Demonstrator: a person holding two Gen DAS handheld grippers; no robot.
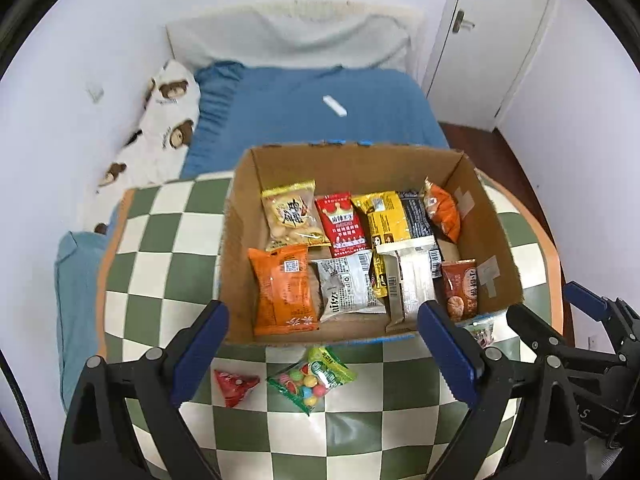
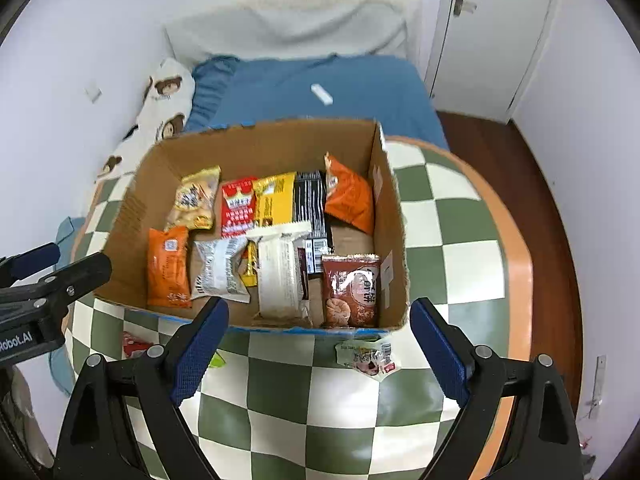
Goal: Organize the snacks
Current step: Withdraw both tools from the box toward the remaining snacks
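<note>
L gripper spread wide, nothing between the fingers, touching nothing; it hangs over the near edge of the box. R gripper same: wide apart, empty, above the box's near wall.

Box is open cardboard, sits on a green/white check table w/ orange rim. Inside, packets lie flat in two rough rows: orange pack, silver pack, white pack, brown pack at front; yellow cracker bag, red pack and others behind.

Outside the box, on the table just in front of it: candy bag, red triangle pack beside it, and a pale wrapper near the box's front right corner.

Behind the table: blue bed w/ small white object on it, bear-print pillow by the wall, white door at right.
</note>
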